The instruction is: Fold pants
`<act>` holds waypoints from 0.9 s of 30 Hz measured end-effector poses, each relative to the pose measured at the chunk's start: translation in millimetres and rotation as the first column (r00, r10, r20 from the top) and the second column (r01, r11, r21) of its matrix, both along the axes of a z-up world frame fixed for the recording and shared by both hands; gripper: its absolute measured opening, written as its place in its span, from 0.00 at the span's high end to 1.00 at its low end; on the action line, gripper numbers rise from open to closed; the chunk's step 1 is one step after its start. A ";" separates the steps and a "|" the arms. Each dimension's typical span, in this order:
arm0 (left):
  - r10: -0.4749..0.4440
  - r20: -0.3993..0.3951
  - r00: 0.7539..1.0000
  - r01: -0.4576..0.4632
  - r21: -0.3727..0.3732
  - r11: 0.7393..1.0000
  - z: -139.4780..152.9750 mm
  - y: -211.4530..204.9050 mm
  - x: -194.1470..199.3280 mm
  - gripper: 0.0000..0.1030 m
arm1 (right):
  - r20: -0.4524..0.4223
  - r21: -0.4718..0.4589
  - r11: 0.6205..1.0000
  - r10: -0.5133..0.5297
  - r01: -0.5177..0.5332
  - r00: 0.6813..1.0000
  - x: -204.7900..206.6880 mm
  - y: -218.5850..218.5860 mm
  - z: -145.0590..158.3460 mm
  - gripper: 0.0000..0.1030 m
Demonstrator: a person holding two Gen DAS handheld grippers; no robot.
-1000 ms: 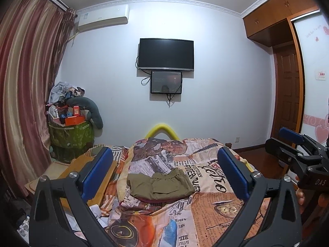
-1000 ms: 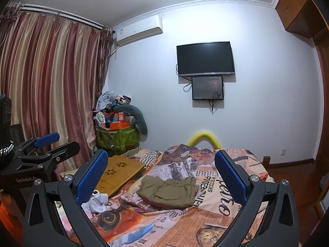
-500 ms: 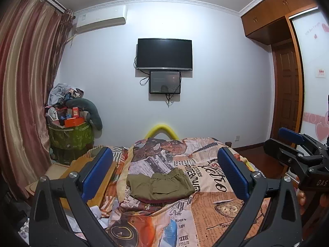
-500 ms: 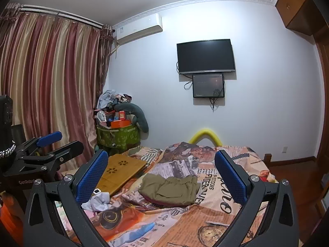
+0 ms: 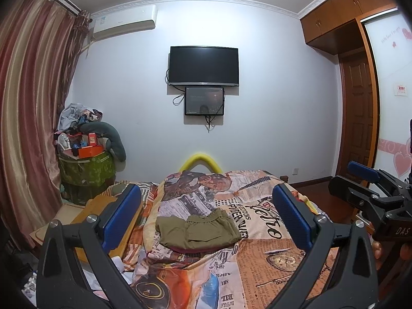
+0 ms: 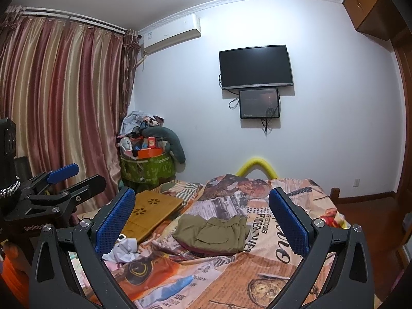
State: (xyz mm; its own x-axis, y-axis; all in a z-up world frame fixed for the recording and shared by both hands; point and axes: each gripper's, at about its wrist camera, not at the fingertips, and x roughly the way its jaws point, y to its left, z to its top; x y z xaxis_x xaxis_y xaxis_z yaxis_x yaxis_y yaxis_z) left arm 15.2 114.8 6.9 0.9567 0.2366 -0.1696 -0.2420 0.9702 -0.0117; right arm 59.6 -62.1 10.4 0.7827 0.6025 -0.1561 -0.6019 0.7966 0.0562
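Note:
The olive-green pants [image 5: 197, 229] lie in a folded bundle on the newspaper-print bedspread [image 5: 257, 252], elastic waistband facing the far wall. They also show in the right wrist view [image 6: 213, 234]. My left gripper [image 5: 206, 219] is open and empty, held above the bed well short of the pants. My right gripper [image 6: 203, 221] is open and empty, likewise held back from them. The right gripper shows at the right edge of the left wrist view [image 5: 370, 193], and the left gripper at the left edge of the right wrist view [image 6: 61, 188].
A wooden lap tray [image 6: 152, 211] lies on the bed's left side with crumpled white cloth [image 6: 123, 249] near it. A green bin piled with clutter [image 5: 85, 164] stands by the curtain [image 5: 28, 118]. A TV [image 5: 203, 65] hangs on the far wall. A wooden door [image 5: 358, 118] is at the right.
Both views have tilted up very slightly; the pants have not moved and both grippers stay open.

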 end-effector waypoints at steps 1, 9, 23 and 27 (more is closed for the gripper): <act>0.000 -0.001 1.000 0.000 0.002 1.000 -0.7 -0.6 0.4 0.00 | -0.002 0.001 1.000 -0.001 0.001 1.000 -0.5 -0.3 0.4 0.00; -0.003 -0.007 1.000 0.003 -0.002 1.000 -0.9 2.0 0.7 0.00 | -0.004 0.003 1.000 -0.005 0.005 1.000 -1.4 -1.7 -0.6 0.00; -0.011 -0.011 1.000 0.011 0.009 1.000 -1.7 -2.6 1.6 0.00 | -0.008 0.004 1.000 -0.008 0.008 1.000 0.0 -2.9 -1.6 0.00; -0.019 -0.016 1.000 0.020 0.006 1.000 -0.9 -3.8 2.4 0.00 | -0.008 0.005 1.000 -0.007 0.007 1.000 -0.1 -3.1 -1.1 0.00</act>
State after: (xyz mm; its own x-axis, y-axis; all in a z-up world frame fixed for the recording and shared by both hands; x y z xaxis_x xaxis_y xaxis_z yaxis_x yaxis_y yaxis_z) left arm 17.6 111.0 6.0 0.9582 0.2190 -0.1839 -0.2231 0.9748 -0.0018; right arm 59.5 -65.2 9.3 0.7860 0.5974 -0.1592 -0.5955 0.8008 0.0646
